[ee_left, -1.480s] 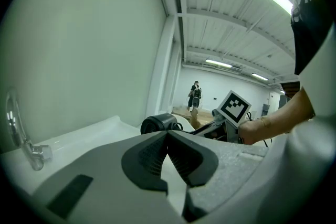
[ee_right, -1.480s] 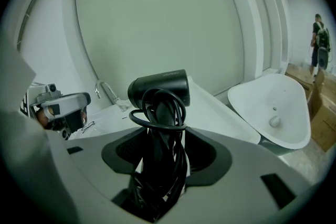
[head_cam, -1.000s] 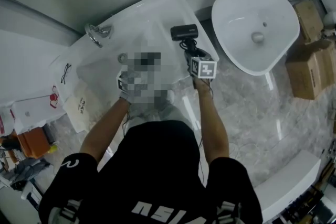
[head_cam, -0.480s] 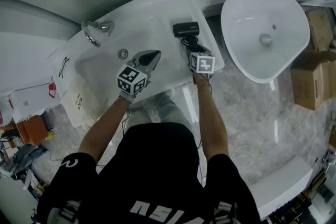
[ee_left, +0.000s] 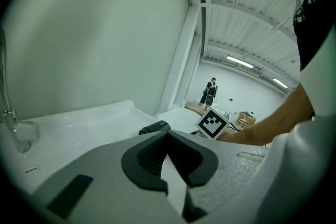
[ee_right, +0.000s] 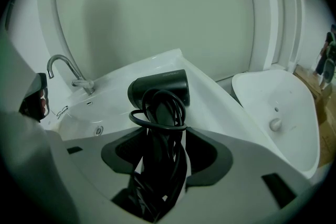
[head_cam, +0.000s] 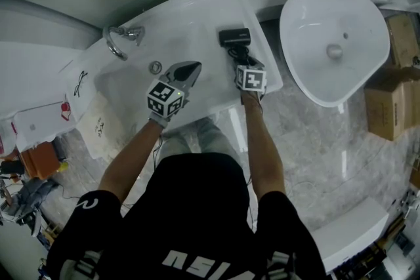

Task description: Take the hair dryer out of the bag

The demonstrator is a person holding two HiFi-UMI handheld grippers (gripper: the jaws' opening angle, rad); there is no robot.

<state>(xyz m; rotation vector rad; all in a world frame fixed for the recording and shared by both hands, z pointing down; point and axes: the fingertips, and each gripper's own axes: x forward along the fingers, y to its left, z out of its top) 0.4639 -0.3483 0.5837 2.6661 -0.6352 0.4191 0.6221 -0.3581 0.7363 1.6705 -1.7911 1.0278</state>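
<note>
Lowering onto the washbasin (head_cam: 197, 6) rim, the right claw (head_cam: 240, 56), still grasping the hair dryer (head_cam: 233, 37), has just loosened slightly, suggesting set-down; the left claw (head_cam: 190, 67) stays clenched, empty.

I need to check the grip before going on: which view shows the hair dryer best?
The right gripper view: the hair dryer fills the centre, its barrel, handle and wound cord all clear. The head view shows it small, at the right edge of the sink; the left gripper view catches only one dark end.
</note>
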